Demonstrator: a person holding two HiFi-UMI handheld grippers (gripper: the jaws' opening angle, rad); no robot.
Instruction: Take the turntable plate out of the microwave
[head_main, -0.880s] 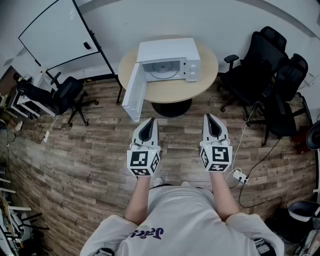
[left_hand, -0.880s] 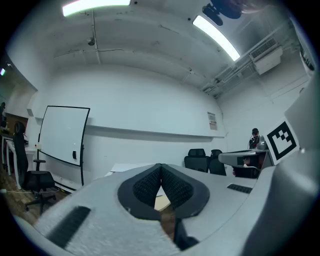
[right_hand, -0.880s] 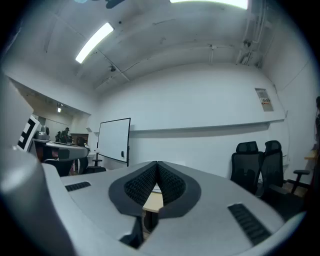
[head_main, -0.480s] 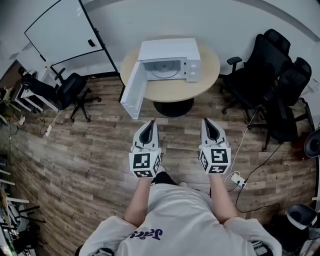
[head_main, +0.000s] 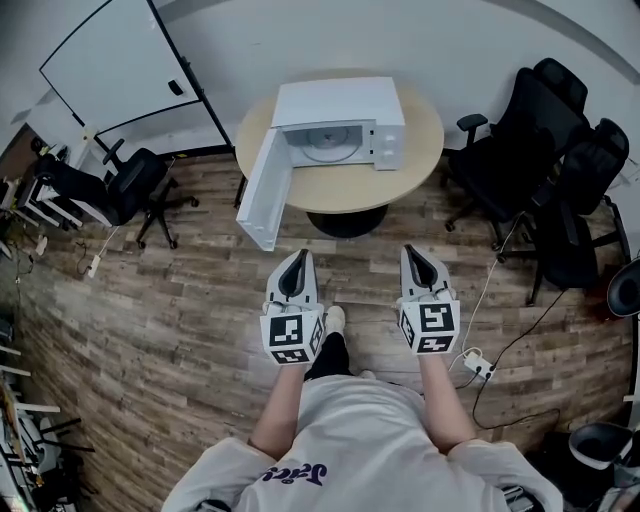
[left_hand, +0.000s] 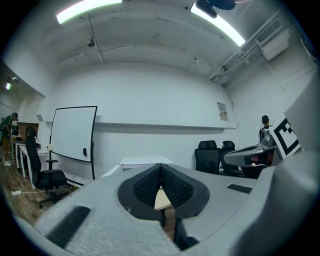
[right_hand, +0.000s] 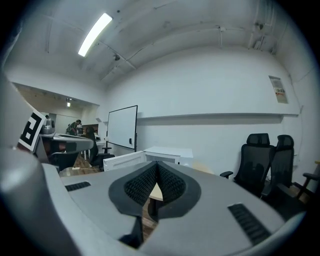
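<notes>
**Approach stance: both grippers clenched and empty, plate inside the microwave**

The person stands on the wood-plank floor (head_main: 150, 300), well short of the round beige table (head_main: 415, 165). A white box microwave (head_main: 335, 100) sits on the table. Its white door (head_main: 265, 190) is swung wide to the left, so the cavity faces the person and the reach in looks clear. The pale round turntable plate (head_main: 328, 148) lies flat on the cavity floor, face up. It's a disc, so it has no long axis. The left gripper (head_main: 297, 258) and right gripper (head_main: 413, 252) are held side by side, roughly level, aimed at the microwave. Both have their jaws clenched together on nothing, which I'd judge is a carrying pose ahead of the reach.
</notes>
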